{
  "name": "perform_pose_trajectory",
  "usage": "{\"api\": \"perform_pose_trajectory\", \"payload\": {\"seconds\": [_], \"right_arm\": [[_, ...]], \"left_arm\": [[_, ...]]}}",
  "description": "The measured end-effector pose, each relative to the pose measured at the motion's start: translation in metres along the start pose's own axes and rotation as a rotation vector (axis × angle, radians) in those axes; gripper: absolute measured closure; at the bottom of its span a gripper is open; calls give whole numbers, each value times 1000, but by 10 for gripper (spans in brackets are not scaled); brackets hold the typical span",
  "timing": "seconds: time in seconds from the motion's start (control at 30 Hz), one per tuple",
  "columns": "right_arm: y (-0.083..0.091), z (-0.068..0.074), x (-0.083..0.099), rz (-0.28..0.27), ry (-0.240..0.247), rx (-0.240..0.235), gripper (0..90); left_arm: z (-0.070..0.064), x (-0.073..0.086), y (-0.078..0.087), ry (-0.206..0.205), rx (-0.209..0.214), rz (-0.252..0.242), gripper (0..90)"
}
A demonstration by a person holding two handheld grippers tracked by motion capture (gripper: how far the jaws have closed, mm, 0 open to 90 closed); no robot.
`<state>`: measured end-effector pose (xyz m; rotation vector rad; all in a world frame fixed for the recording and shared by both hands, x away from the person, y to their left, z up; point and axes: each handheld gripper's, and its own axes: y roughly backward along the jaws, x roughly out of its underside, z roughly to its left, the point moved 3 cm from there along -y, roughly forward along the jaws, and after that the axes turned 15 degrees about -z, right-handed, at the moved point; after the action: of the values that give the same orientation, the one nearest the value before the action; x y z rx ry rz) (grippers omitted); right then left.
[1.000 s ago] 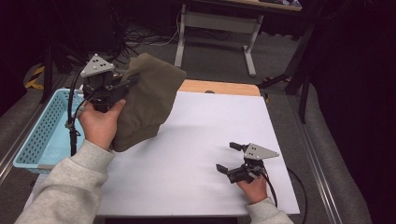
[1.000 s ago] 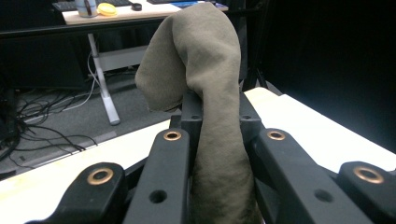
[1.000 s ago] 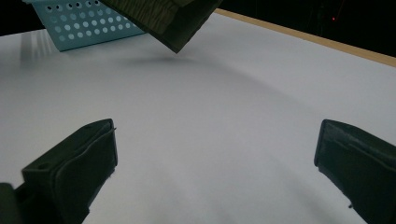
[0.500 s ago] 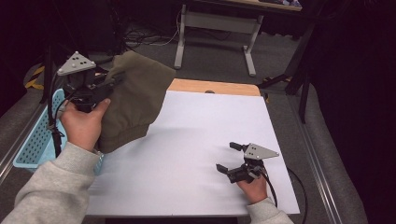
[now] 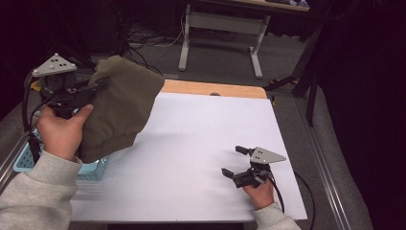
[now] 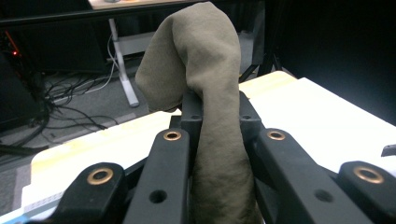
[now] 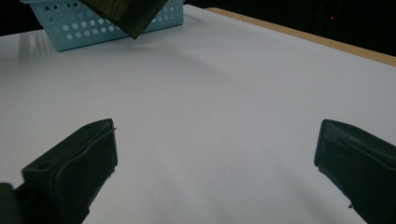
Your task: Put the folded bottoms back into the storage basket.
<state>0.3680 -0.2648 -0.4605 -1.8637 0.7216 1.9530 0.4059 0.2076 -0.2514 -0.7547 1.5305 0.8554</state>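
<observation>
**Olive cloth held aloft at left edge; right tongs idle and open**

High view: We note the left tongs (image 5: 98, 86) raised above the left edge of the tabletop (image 5: 201, 143), clamped on an olive-green cloth (image 5: 122, 108). The cloth hangs from the jaws in the air, its lower hem over the light-blue basket (image 5: 91, 168) that sits at the left edge. The right tongs (image 5: 237, 160) rest near the front right corner, jaws spread, well apart from the cloth.

Left gripper view: We observe the cloth (image 6: 205, 93) pinched between the two black jaws, one fold rising above them and bending over, the rest dropping down between the jaw arms.

Right gripper view: We record both jaws standing wide apart over bare white tabletop (image 7: 224, 107), holding nothing. The basket (image 7: 74, 23) lies toward the far edge, with a corner of the cloth (image 7: 130, 14) hanging before it.
</observation>
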Motion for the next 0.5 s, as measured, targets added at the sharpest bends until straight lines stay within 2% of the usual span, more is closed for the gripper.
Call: {"api": "perform_pose_trajectory", "payload": {"seconds": [0.23, 0.37, 0.5], "right_arm": [[0, 0, 0, 1, 1, 1, 0], [0, 0, 0, 1, 1, 0, 0], [0, 0, 0, 0, 1, 0, 0]], "left_arm": [[12, -1, 8, 24, -2, 21, 798], [22, 0, 14, 27, -17, 56, 798], [32, 2, 19, 45, -28, 66, 797]]}}
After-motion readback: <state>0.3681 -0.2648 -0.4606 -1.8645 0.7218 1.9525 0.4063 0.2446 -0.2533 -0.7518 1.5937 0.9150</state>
